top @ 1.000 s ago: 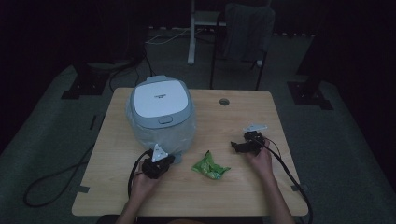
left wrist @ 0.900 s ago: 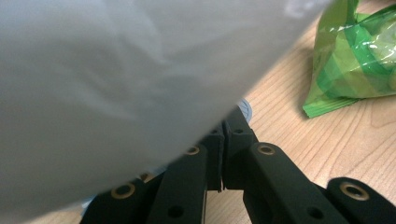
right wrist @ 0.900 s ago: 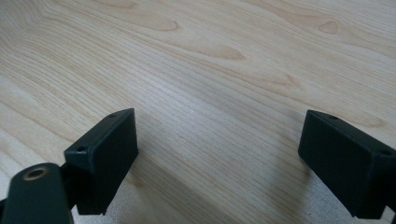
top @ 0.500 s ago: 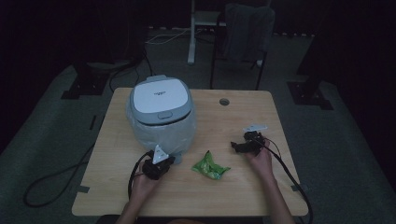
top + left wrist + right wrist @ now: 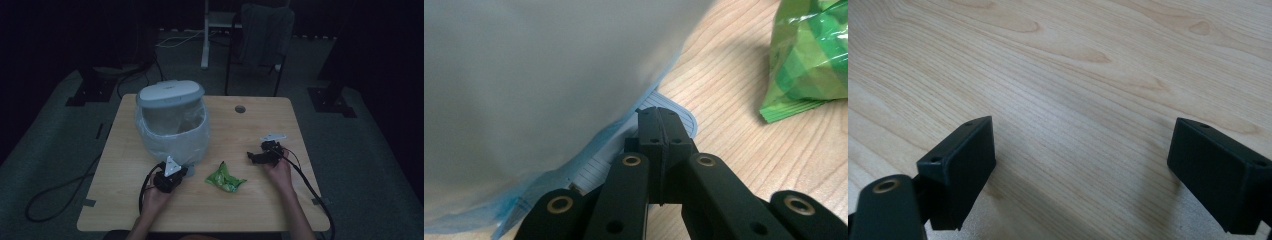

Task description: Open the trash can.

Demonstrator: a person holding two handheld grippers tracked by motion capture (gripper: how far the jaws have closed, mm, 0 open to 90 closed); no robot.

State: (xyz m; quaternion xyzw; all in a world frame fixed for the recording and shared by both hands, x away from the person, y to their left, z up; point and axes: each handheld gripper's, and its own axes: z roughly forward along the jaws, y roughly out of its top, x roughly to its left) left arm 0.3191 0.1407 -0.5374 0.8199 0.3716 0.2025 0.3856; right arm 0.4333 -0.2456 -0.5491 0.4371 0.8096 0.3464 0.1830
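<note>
The left gripper [image 5: 181, 172] sat low at the foot of the bin [image 5: 172, 125], and its jaws were pressed flat together with nothing between them. In the left gripper view the closed tips [image 5: 658, 131] rested on the pale blue pedal [image 5: 674, 112] that stuck out from under the bin's base (a ribbed little tab, touching the tabletop). The bin's lid [image 5: 170, 94] stood tilted up at the front, showing the plastic liner [image 5: 175, 135] inside. The green wrapper [image 5: 225, 177] lay on the table [image 5: 240, 215] just beside the left gripper, on its right side, between the two hands and apart from both sets of jaws; in the left gripper view it showed at the upper right [image 5: 811, 60], clear of the tips. The right gripper [image 5: 252, 157] rested near the table's right edge, its jaws spread wide over bare wood [image 5: 1073, 125], holding nothing, pointing toward the wrapper but well short of it.
</note>
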